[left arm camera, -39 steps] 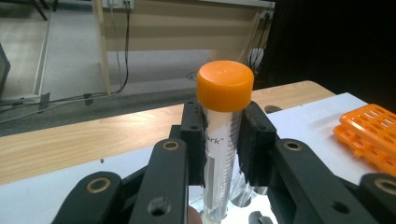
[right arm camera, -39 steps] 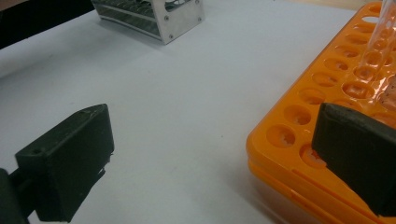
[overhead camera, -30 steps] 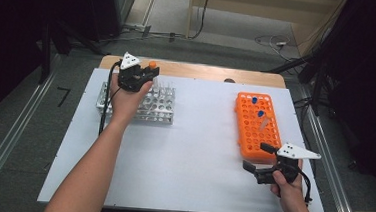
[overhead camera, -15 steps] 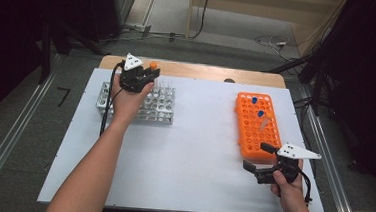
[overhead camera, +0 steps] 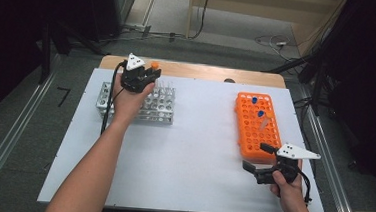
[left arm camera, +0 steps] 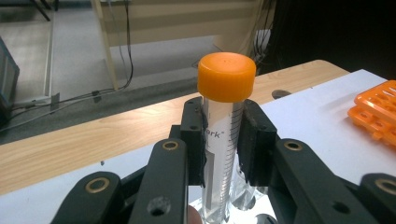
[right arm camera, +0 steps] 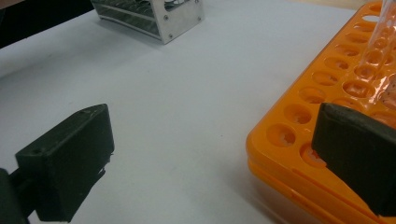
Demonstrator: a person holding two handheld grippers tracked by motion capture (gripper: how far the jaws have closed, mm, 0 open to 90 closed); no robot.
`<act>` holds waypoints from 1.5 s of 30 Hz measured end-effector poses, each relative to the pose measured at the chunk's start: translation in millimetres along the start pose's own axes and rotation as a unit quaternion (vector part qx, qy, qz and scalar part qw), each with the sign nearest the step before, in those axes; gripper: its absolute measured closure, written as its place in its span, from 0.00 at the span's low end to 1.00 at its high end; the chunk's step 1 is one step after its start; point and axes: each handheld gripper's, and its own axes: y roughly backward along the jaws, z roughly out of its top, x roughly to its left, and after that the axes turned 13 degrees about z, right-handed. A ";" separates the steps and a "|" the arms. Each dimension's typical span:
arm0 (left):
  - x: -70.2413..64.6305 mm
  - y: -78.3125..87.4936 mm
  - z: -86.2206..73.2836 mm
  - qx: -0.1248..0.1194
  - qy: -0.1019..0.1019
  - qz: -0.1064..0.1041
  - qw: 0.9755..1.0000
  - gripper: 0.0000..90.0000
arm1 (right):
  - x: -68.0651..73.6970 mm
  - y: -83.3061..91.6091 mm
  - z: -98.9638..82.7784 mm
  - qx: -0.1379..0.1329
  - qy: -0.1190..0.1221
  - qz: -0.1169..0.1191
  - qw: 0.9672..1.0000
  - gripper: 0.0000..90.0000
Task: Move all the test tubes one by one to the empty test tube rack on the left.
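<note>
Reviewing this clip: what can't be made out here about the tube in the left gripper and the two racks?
- Orange-capped tube: its lower end is hidden by the left gripper in the left gripper view.
- Metal rack: the hand covers its middle in the high view.
- Orange rack: cut off by the right gripper view's edge.

clear glossy plastic tube [left arm camera: 224,154] with smooth orange plastic cap [left arm camera: 226,76]; matt black plastic left claw [left arm camera: 223,140]; shiny metal rack [overhead camera: 157,106]; glossy orange plastic rack [overhead camera: 256,127]; matt white counter [overhead camera: 187,156] with a wooden edge.
</note>
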 end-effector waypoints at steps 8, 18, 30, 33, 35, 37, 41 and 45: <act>-1.3 3.0 -1.3 0.000 -0.011 0.014 1.000 0.82 | -0.2 0.3 -0.2 0.000 -0.001 -0.001 1.000 0.00; -6.4 -4.6 -9.7 0.023 -0.009 0.006 1.000 0.76 | 0.4 0.1 -0.1 0.001 0.001 -0.001 1.000 0.00; -1.4 7.2 -8.7 0.042 0.028 0.010 0.999 0.24 | -1.0 1.7 0.6 -0.005 0.001 -0.006 1.000 0.00; -0.6 15.7 -9.6 0.037 0.031 -0.006 0.999 0.11 | -2.1 2.9 1.4 -0.007 0.000 -0.011 1.000 0.00; -1.1 22.5 -11.0 0.033 0.034 -0.020 0.999 0.06 | -2.7 3.6 2.2 -0.008 -0.001 -0.014 1.000 0.00; -2.8 29.8 -13.0 0.031 0.034 -0.029 0.999 0.03 | -3.7 4.4 3.3 -0.011 -0.001 -0.016 1.000 0.00; -8.5 45.1 -20.3 0.028 0.032 -0.051 0.998 0.00 | -6.1 6.1 6.3 -0.017 -0.007 -0.025 1.000 0.00; -18.3 59.7 -30.0 0.029 0.027 -0.068 0.997 0.00 | -9.5 6.2 8.6 -0.021 -0.012 -0.032 0.999 0.00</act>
